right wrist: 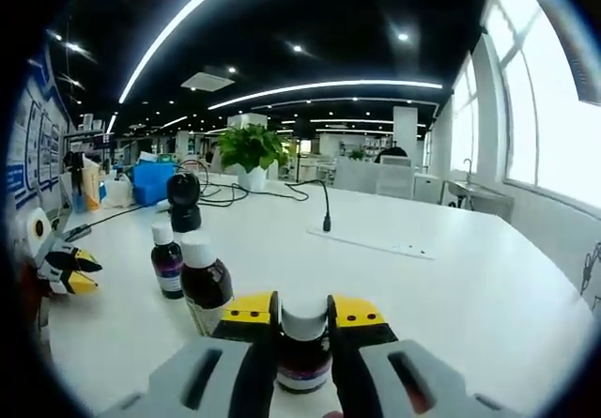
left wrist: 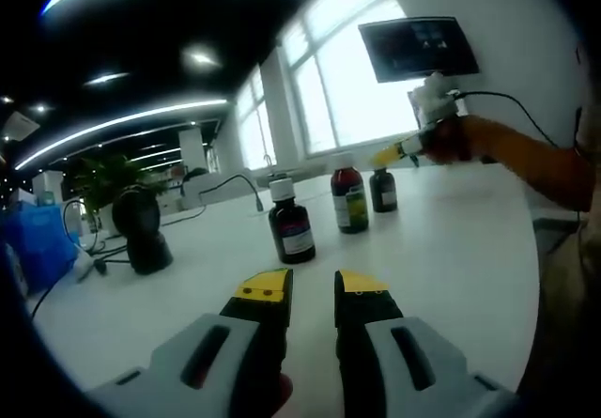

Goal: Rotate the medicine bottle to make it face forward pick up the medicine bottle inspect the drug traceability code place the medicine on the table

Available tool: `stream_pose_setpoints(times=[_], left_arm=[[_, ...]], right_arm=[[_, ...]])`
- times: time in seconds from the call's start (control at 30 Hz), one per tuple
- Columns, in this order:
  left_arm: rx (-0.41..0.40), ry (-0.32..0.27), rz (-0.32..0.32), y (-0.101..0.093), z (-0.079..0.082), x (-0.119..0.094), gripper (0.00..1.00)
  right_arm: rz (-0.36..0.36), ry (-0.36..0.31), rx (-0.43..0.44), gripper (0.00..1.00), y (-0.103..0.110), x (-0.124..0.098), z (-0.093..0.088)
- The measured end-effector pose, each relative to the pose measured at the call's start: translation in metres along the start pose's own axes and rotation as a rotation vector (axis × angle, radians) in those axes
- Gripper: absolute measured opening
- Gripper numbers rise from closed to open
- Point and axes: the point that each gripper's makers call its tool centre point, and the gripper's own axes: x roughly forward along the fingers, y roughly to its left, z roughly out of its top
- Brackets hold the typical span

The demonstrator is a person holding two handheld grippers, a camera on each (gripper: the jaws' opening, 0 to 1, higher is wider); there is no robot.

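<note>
Currently the medicine bottle (right wrist: 304, 348), dark brown glass with a white cap, stood between the jaws of the right gripper (right wrist: 302, 313), which bracketed its shoulders; whether they were clamped on it could not be told. Rotation or pickup appeared under way; code inspection and set-down remained. At ten o'clock stood two more bottles (right wrist: 205, 282), cylindrical and labelled, on the smooth white table (right wrist: 451, 286). The left gripper (left wrist: 311, 286) hovered with jaws parted, empty.
</note>
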Motion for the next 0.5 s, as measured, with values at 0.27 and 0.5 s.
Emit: stream_pose_setpoints(times=[0.27, 0.5], left_arm=[[0.0, -0.003, 0.0, 0.0003, -0.0004, -0.0001, 0.1], [0.001, -0.003, 0.0, 0.0002, -0.0008, 0.0001, 0.1]], right_arm=[[-0.006, 0.007, 0.024, 0.16, -0.0004, 0.0007, -0.0017], [-0.001, 0.009, 0.021, 0.15, 0.0003, 0.0005, -0.0016]])
